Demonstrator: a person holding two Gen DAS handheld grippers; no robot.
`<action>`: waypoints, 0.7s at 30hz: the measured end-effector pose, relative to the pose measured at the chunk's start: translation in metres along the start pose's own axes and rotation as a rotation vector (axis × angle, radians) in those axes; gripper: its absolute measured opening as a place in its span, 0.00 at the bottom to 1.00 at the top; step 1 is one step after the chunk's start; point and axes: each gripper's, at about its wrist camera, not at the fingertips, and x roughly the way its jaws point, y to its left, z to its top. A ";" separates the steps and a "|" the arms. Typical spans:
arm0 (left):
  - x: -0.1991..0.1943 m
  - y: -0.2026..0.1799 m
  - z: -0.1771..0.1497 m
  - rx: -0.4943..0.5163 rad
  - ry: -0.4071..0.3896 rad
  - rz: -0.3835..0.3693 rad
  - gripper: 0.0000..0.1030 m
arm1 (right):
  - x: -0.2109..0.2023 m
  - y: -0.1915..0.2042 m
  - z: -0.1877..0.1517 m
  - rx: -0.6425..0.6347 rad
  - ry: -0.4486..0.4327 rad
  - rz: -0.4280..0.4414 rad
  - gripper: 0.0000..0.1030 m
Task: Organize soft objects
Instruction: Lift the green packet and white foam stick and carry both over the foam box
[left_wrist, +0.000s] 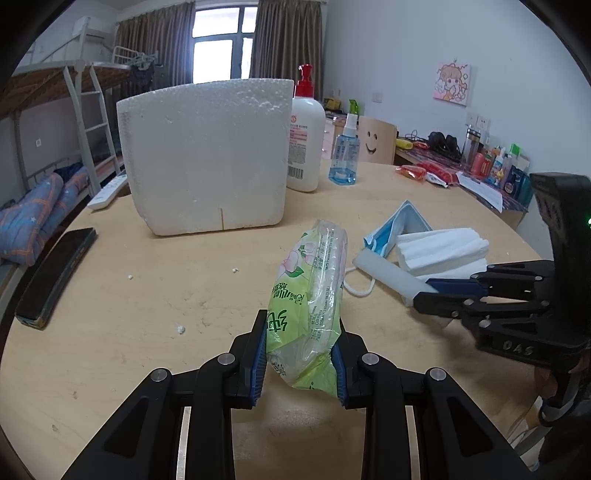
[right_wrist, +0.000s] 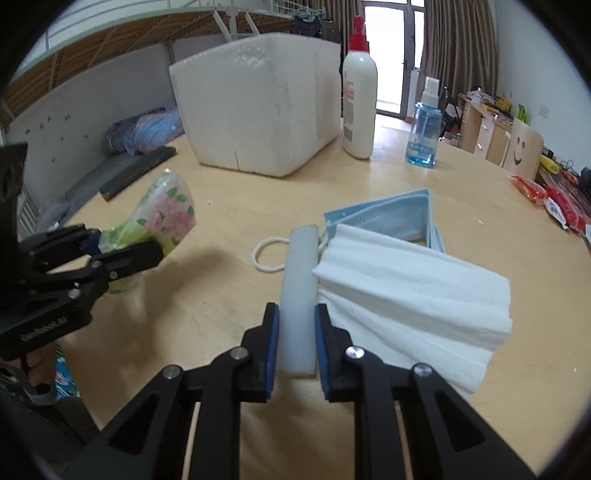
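Observation:
My left gripper (left_wrist: 300, 356) is shut on a green flowered tissue pack (left_wrist: 314, 295) and holds it just above the table; it also shows in the right wrist view (right_wrist: 162, 221). My right gripper (right_wrist: 295, 350) is shut on a white foam strip (right_wrist: 300, 291), also seen in the left wrist view (left_wrist: 384, 275). A stack of white folded tissues (right_wrist: 413, 299) lies right of the strip. Blue face masks (right_wrist: 391, 214) lie behind it. A white styrofoam box (left_wrist: 207, 155) stands at the back of the table.
A lotion pump bottle (left_wrist: 306, 140) and a blue spray bottle (left_wrist: 345, 155) stand right of the box. A dark phone (left_wrist: 55, 273) and a white remote (left_wrist: 109, 192) lie at the left. Red snack packs (left_wrist: 424, 171) lie at the far right. The round wooden table (left_wrist: 147, 295) shows foam crumbs.

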 end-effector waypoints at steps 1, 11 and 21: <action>-0.001 0.000 0.001 0.001 -0.003 0.000 0.30 | -0.003 -0.001 0.000 0.004 -0.008 0.005 0.22; -0.013 -0.007 0.007 0.015 -0.041 0.001 0.30 | -0.038 -0.004 0.007 0.043 -0.118 0.026 0.22; -0.029 -0.015 0.018 0.036 -0.099 0.014 0.30 | -0.068 -0.005 0.015 0.068 -0.223 0.021 0.22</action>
